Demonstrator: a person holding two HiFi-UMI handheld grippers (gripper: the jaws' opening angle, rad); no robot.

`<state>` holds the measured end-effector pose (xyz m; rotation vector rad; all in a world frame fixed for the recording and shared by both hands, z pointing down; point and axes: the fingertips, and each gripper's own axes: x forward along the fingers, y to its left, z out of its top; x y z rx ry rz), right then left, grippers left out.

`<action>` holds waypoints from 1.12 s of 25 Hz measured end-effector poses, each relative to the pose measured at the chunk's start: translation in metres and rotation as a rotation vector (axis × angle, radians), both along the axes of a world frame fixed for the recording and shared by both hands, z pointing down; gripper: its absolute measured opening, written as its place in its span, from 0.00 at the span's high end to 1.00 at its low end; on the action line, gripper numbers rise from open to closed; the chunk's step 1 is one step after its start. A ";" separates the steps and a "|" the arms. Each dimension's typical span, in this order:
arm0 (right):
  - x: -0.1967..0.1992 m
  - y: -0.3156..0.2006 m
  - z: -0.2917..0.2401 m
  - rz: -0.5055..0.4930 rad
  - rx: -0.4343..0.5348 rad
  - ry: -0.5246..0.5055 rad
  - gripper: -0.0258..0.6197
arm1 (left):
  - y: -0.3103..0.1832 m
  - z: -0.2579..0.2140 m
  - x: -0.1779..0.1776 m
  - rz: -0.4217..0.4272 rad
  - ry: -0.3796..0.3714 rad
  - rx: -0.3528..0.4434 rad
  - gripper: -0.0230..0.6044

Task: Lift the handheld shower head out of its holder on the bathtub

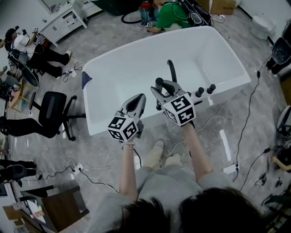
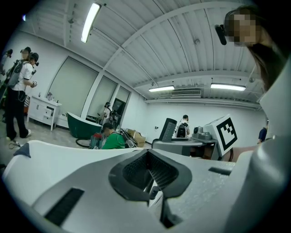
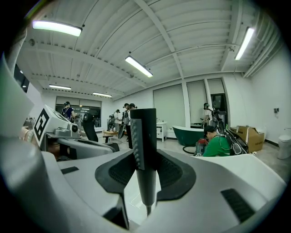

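A white bathtub (image 1: 136, 59) stands on the grey floor ahead of me. My right gripper (image 1: 160, 87) hangs above the tub's near rim, shut on the black stick-shaped shower head (image 1: 159, 82). In the right gripper view the shower head (image 3: 144, 136) stands upright between the pads, and a thin hose end shows below it. A black curved spout (image 1: 172, 70) and two black knobs (image 1: 205, 89) sit on the rim to the right. My left gripper (image 1: 139, 101) hovers beside it at the left, its jaws together with nothing in them; the left gripper (image 2: 148, 157) view shows the same.
A black office chair (image 1: 52, 107) stands left of the tub. People sit at the far left, and a person in green (image 1: 170, 13) crouches behind the tub. Cables (image 1: 245, 123) trail across the floor at the right. A white cabinet (image 1: 68, 20) is at the back left.
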<state>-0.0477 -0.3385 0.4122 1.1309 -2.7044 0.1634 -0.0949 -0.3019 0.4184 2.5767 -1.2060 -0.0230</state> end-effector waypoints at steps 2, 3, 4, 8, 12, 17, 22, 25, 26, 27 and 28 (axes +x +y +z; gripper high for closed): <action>0.002 0.003 -0.010 -0.002 0.008 -0.007 0.76 | 0.003 -0.006 0.002 0.007 -0.003 0.007 0.96; 0.003 0.005 -0.014 -0.002 0.012 -0.011 0.76 | 0.005 -0.010 0.003 0.012 -0.005 0.012 0.96; 0.005 0.007 -0.018 -0.001 0.016 -0.015 0.76 | 0.006 -0.013 0.005 0.017 -0.010 0.019 0.96; 0.016 0.012 -0.035 0.005 0.032 -0.041 0.76 | 0.009 -0.026 0.013 0.046 -0.049 0.049 0.96; 0.025 0.016 -0.053 0.013 0.053 -0.057 0.76 | 0.012 -0.043 0.020 0.067 -0.056 0.083 0.96; 0.030 0.024 -0.076 0.019 0.084 -0.080 0.76 | 0.020 -0.068 0.024 0.092 -0.073 0.136 0.96; 0.041 0.032 -0.098 0.029 0.108 -0.095 0.76 | 0.027 -0.088 0.033 0.113 -0.082 0.182 0.96; 0.050 0.039 -0.111 0.033 0.128 -0.117 0.76 | 0.032 -0.101 0.041 0.122 -0.087 0.214 0.96; 0.052 0.041 -0.115 0.034 0.133 -0.125 0.76 | 0.033 -0.105 0.043 0.126 -0.088 0.223 0.96; 0.053 0.043 -0.119 0.036 0.138 -0.130 0.76 | 0.035 -0.109 0.044 0.130 -0.089 0.231 0.96; 0.054 0.045 -0.122 0.037 0.143 -0.133 0.76 | 0.036 -0.113 0.044 0.135 -0.089 0.239 0.96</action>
